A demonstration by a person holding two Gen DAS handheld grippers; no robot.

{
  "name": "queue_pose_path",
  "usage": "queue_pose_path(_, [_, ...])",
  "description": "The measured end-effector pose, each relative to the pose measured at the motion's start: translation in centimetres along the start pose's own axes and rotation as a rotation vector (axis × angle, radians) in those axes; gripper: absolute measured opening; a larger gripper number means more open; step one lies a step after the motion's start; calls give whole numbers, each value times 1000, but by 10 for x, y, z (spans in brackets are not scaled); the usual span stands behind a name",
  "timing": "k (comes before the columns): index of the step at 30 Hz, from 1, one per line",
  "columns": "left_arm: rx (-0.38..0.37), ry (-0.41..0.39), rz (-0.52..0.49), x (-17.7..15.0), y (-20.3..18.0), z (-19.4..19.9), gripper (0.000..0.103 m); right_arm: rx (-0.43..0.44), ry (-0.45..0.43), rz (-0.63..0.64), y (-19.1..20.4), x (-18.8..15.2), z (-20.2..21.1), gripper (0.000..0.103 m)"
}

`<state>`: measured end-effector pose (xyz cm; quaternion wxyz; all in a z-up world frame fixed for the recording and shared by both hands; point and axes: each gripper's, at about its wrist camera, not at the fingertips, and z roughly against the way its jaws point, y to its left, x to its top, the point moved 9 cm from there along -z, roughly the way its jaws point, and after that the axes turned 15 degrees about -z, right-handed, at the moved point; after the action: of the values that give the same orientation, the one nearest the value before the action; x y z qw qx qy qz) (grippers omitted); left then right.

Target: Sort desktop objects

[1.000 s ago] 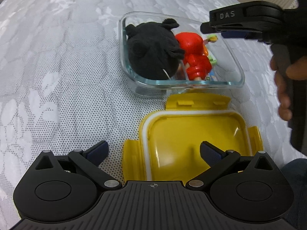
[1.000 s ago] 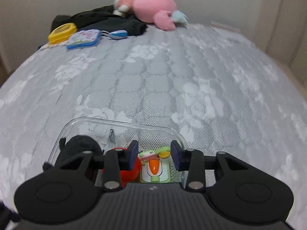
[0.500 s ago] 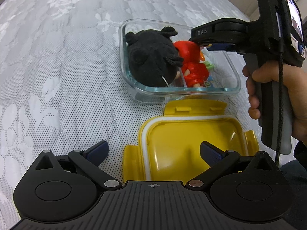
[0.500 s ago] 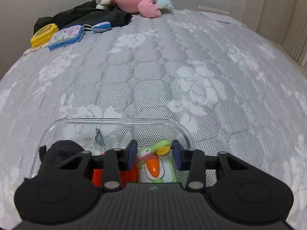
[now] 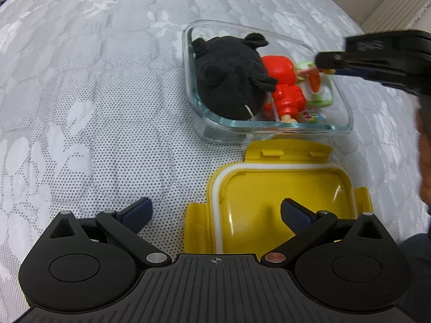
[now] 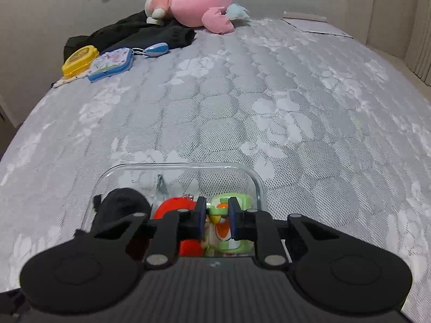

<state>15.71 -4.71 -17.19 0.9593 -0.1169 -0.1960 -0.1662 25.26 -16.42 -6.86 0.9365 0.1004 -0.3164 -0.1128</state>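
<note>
Right wrist view: right gripper [image 6: 217, 216] jaws just closing, clamped on green-orange toy [image 6: 231, 226] inside glass container [image 6: 258, 183] on mattress [image 6: 269, 107]; toy's lower part hidden behind pads. Black plush [image 6: 121, 204] and red figure [image 6: 175, 207] half covered by gripper body. Far edge: pink plush [image 6: 199, 5], yellow box [image 6: 79, 59], blue tin [image 6: 111, 64]. Left wrist view alone shows yellow lid [image 5: 282, 196] by container's near side, left gripper [image 5: 215, 212] spread wide above it, holding nothing; person's hand [image 5: 424, 161] cut off, blurred.
</note>
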Motion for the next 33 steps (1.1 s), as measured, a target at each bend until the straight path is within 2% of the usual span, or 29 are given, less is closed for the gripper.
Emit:
queue_pose_path(5, [13, 9, -2, -1, 1, -2, 103, 22, 56, -3, -4, -16, 16, 19])
queue_pose_path(8, [14, 9, -3, -1, 1, -3, 103, 22, -7, 32, -5, -13, 30, 23])
queue_pose_path(10, [16, 8, -2, -1, 1, -3, 103, 40, -61, 29, -4, -6, 40, 39])
queue_pose_path(12, [14, 6, -1, -1, 1, -2, 103, 62, -57, 17, -2, 0, 45, 52])
queue_pose_path(14, [16, 10, -3, -1, 1, -3, 103, 67, -33, 18, 1, 2, 42, 51])
queue_pose_path(17, [14, 7, -5, -1, 0, -3, 103, 60, 11, 17, 4, -3, 33, 40])
queue_pose_path(19, [13, 5, -4, -1, 0, -3, 103, 65, 43, 20, 8, -11, 26, 29])
queue_pose_path(21, [13, 4, -3, 0, 0, -3, 103, 63, 51, 80, 15, -20, 18, 25])
queue_pose_path(25, [11, 5, -3, 0, 0, -4, 103, -26, 0, 237, 30, -38, 11, 27])
queue_pose_path(29, [8, 4, -4, 1, -1, -4, 103, -31, 40, 253, 38, -51, 1, 30])
queue_pose_path(33, [6, 7, -3, 1, 0, -5, 103, -49, 44, 251, 39, -54, -8, 33])
